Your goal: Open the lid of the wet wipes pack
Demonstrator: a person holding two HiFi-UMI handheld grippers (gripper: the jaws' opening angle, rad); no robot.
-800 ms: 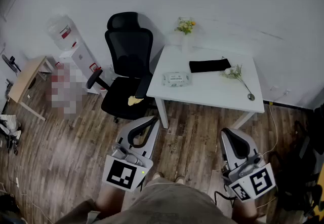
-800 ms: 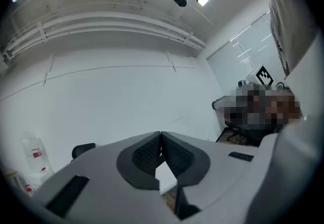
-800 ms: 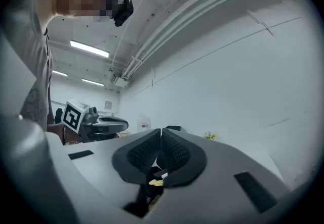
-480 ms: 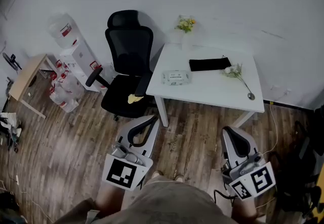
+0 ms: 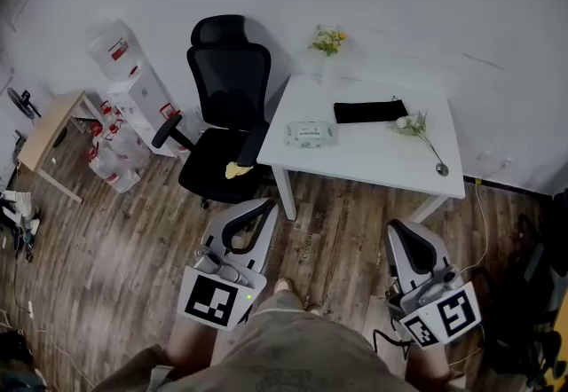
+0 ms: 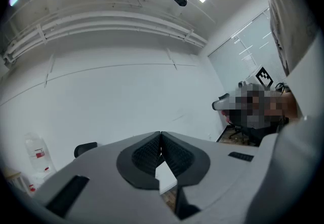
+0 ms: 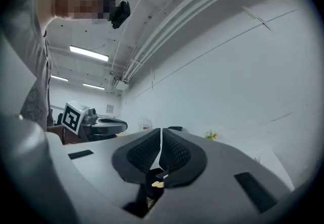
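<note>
The wet wipes pack (image 5: 310, 134) lies flat on the white table (image 5: 373, 160), near its left edge, lid down. My left gripper (image 5: 257, 208) is held low near my body, well short of the table, jaws shut with nothing between them; in the left gripper view the left gripper (image 6: 161, 139) points level at the bare wall. My right gripper (image 5: 399, 235) hangs at the lower right, also far from the pack, shut and empty. In the right gripper view the right gripper (image 7: 161, 139) faces the wall and ceiling.
A black pouch (image 5: 370, 112), a flower stem (image 5: 420, 135) and a small vase of flowers (image 5: 327, 43) share the table. A black office chair (image 5: 226, 120) stands left of it. A water dispenser (image 5: 133, 93) and a wooden desk (image 5: 49, 129) are further left.
The head view has shifted slightly; both grippers stay low near my body, jaws shut.
</note>
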